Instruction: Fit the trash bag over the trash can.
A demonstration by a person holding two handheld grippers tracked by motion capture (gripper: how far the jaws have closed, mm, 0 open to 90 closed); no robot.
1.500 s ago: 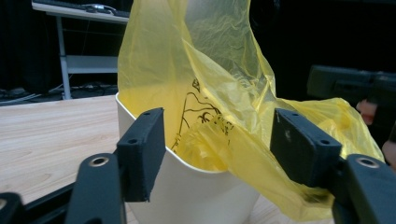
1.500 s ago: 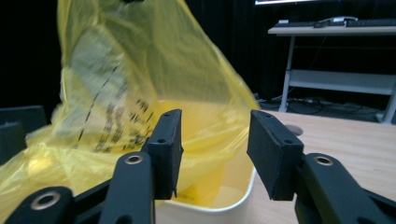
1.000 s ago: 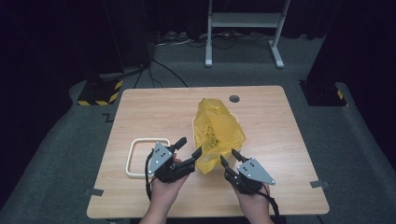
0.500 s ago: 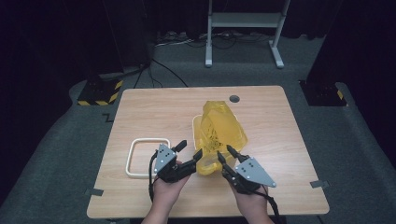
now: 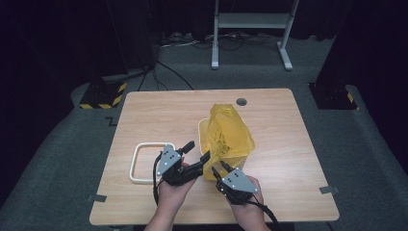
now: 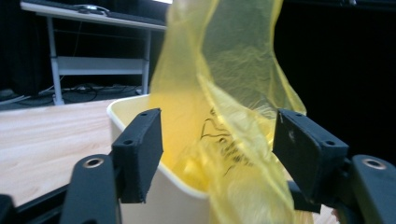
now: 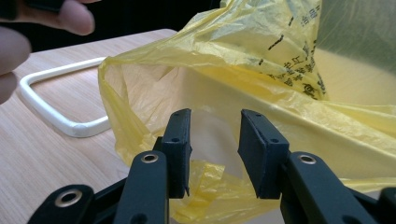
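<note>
The yellow bag stood draped in the cream bin, a little toward the counter's near edge from its middle. The left gripper had its fingers wide, astride the bin's rim and the bag. The right gripper, fingers just closing to a narrow gap, met the bag's loose lower fold, nothing pinched. A white frame lay flat nearer the left edge.

A wooden table with a round hole near its far edge is set on grey carpet. Beyond the table, a white metal stand and loose cables are seen against black curtains. A yellow-and-black striped base is placed at the table's far left corner.
</note>
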